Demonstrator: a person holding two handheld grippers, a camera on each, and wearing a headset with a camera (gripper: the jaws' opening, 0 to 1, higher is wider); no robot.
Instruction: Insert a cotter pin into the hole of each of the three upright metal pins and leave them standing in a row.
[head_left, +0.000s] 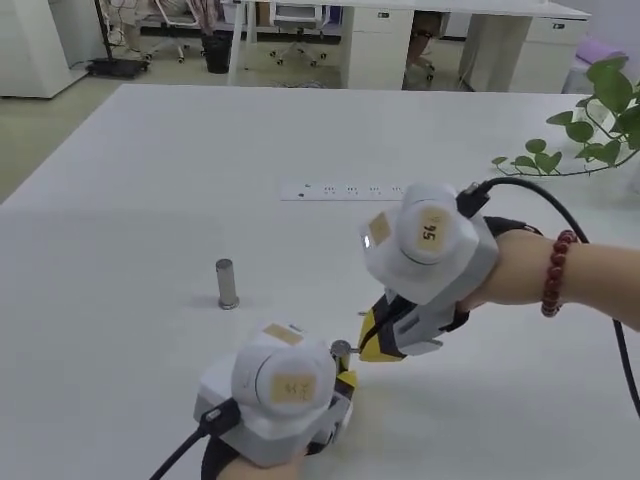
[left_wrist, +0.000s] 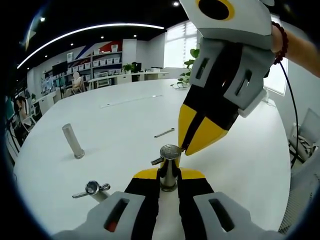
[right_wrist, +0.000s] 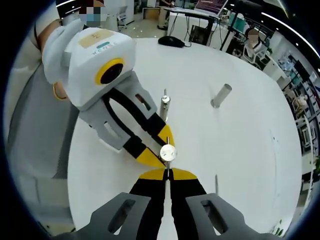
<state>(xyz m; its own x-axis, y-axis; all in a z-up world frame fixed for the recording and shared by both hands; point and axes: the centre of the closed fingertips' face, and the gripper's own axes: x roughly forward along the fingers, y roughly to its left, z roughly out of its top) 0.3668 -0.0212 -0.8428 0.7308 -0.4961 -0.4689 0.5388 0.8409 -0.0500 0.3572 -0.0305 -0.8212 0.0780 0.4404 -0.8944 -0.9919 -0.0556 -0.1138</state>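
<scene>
My left gripper is shut on an upright metal pin near the table's front edge. A cotter pin pokes out of the hole near that pin's top. My right gripper is shut, with its yellow tips against the pin's other side, where they pinch the cotter pin's far end. A second metal pin with a cotter pin through it stands close by at the left. A third, bare metal pin stands further left. In the head view the held pin sits between both grippers.
One loose cotter pin lies on the white table beyond the held pin. A flat power strip lies mid-table. A green plant hangs over the right edge. Desks and chairs stand behind the table.
</scene>
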